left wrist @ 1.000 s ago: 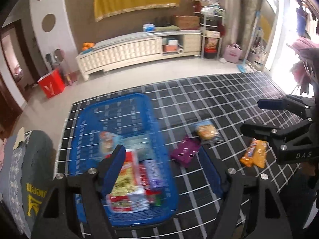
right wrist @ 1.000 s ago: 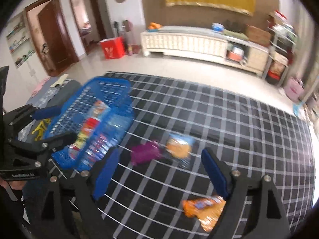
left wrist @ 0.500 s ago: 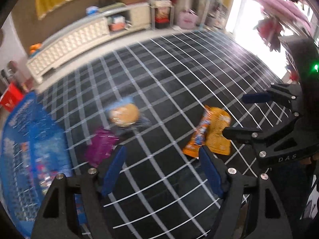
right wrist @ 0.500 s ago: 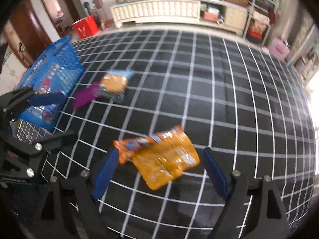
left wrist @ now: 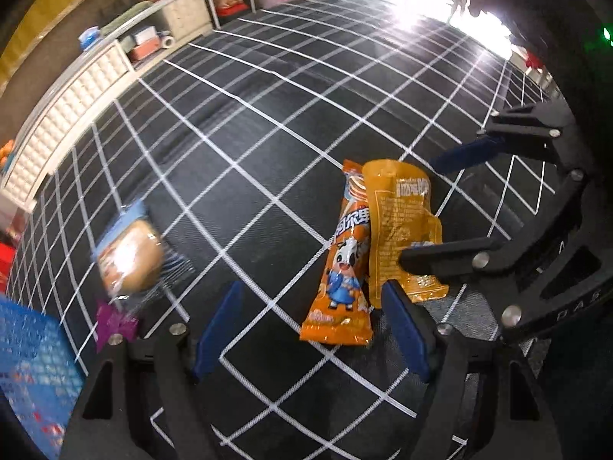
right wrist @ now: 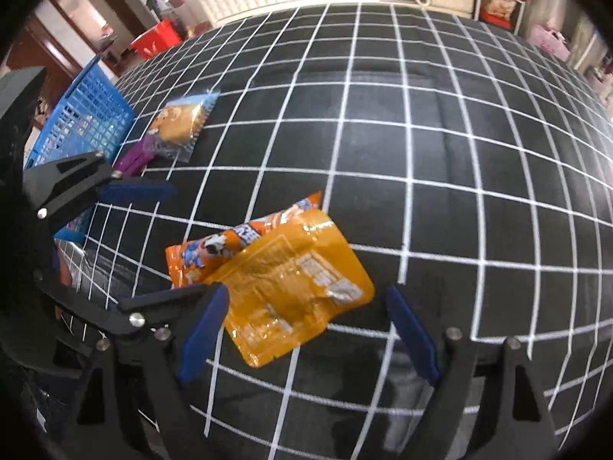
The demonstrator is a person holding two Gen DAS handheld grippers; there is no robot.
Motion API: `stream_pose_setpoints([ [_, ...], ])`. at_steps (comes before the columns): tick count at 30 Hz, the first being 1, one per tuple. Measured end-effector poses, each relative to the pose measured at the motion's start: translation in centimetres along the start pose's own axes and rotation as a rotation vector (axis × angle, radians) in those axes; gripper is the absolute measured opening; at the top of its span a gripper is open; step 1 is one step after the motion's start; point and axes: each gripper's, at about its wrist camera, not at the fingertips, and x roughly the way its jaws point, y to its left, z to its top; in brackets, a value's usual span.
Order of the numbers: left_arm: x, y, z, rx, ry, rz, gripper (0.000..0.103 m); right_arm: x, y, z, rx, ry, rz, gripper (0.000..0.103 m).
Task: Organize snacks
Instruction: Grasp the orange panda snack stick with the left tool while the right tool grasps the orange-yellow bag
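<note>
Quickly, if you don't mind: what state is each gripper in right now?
Left gripper: open, holding nothing, over the long orange cow packet.
Right gripper: open, holding nothing, around the flat orange packet.

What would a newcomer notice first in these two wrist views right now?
Two orange snack packets lie overlapping on the black grid-patterned mat, framed by the open right hand-held gripper. The open left hand-held gripper hovers beside them. Farther left, a bun packet and purple wrapper sit near the blue basket.

Window glare upper right, motion blur left, fisheye-warped edges
</note>
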Motion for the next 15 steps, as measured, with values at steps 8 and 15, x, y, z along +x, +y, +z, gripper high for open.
stream_pose_setpoints([
  [8,0.9,0.3,0.5,-0.014,-0.004,-0.096,0.018,0.1,2.0,-0.4,-0.144,-0.049,0.022,0.031],
  [15,-2.1,-0.1,-1.3,-0.068,-0.096,-0.095,0.014,-1.7,3.5,-0.8,-0.118,-0.097,0.08,0.011],
])
